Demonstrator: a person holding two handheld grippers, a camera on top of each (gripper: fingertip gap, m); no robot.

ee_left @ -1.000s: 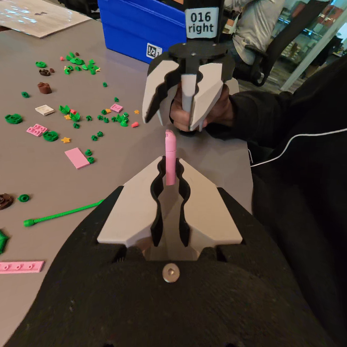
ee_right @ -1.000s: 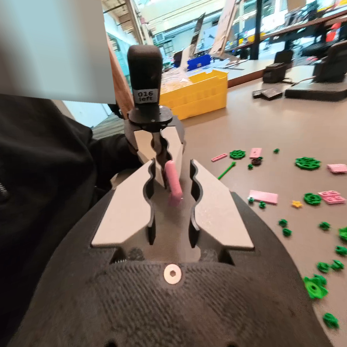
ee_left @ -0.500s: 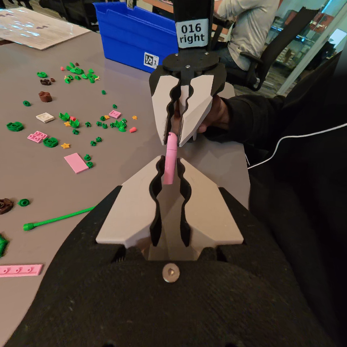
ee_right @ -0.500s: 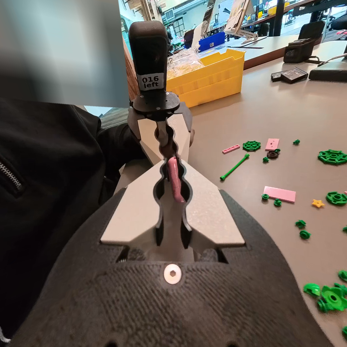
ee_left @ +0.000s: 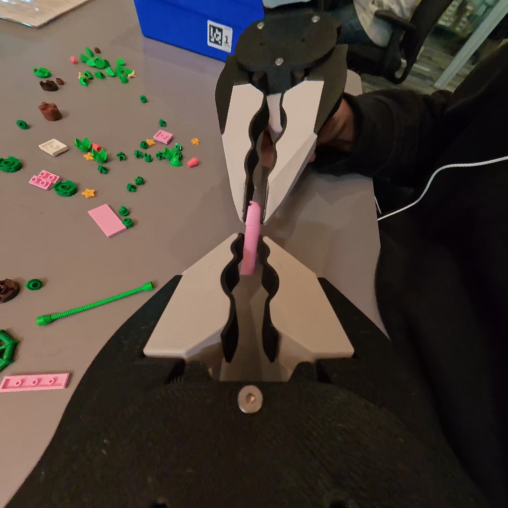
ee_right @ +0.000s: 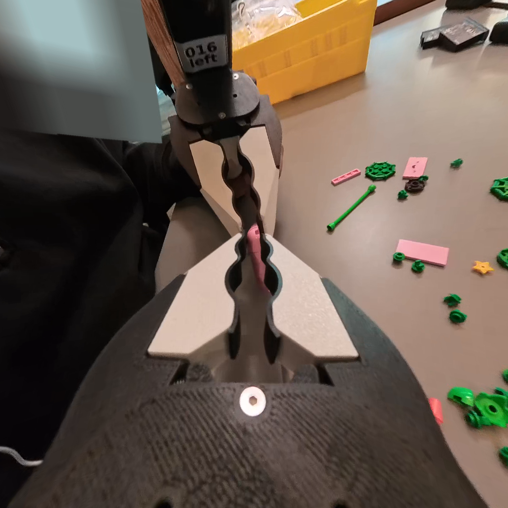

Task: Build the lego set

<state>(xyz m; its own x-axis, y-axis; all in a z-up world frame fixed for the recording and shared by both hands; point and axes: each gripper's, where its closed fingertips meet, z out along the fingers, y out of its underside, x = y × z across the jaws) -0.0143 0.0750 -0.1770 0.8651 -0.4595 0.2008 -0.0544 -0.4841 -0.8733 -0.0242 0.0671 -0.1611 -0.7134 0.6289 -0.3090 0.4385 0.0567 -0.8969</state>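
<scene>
Here, both grippers meet tip to tip on one pink piece above the near table edge.

I read the left gripper (ee_left: 250,238) as clamped on the lower part of the pink piece (ee_left: 250,242), and the right gripper (ee_left: 253,221) as closed on its upper end; the contact faces are hidden behind the fingers, and the piece's exact form is hard to make out. In the right wrist view the pink piece (ee_right: 255,258) sits tilted between the tips. The table (ee_left: 165,242) drops off just right of the grippers, against a dark sleeve (ee_left: 398,143). Open surface lies left, before the pink plate (ee_left: 107,220) and green rod (ee_left: 93,305); the blue bin (ee_left: 187,24) is cut off far.
</scene>
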